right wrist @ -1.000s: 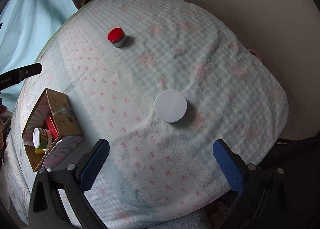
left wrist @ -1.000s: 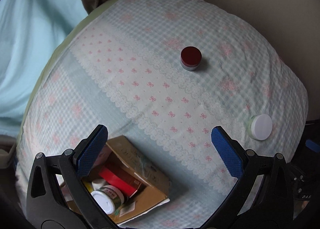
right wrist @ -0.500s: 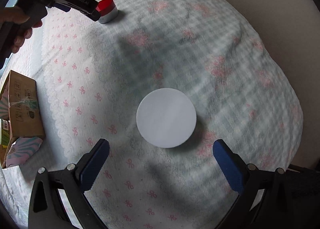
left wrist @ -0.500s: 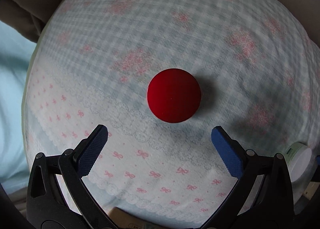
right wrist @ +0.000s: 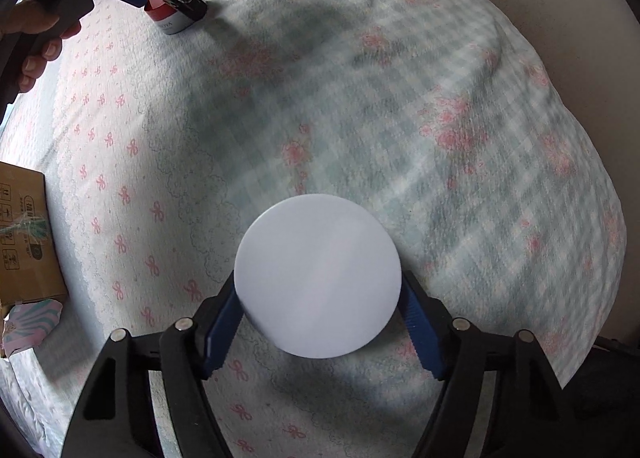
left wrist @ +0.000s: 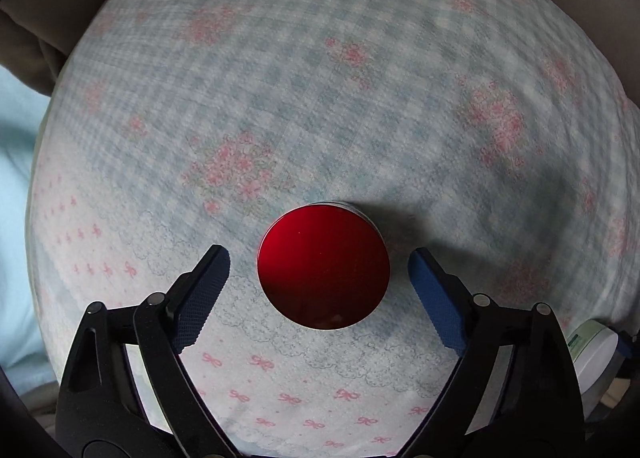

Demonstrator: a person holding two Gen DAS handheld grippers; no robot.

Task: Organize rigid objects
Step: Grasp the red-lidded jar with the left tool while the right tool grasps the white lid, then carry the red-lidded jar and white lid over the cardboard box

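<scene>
The left tool (left wrist: 319, 272) is spread wide around the red-lidded jar (left wrist: 323, 267), its blue pads (left wrist: 434, 300) clear of the lid on both sides. The right tool (right wrist: 320, 316) has narrowed onto the white-lidded jar (right wrist: 317, 276), pads at the lid's edges, though actual contact is hidden beneath the lid. Both jars stand on the checked bedspread (left wrist: 360, 97). Only the right wrist view shows the red jar's white side (right wrist: 173, 23), the person's hand (right wrist: 38, 35) and the cardboard box (right wrist: 24, 234) at left; the left view catches the white jar's green-labelled wall (left wrist: 592, 350).
</scene>
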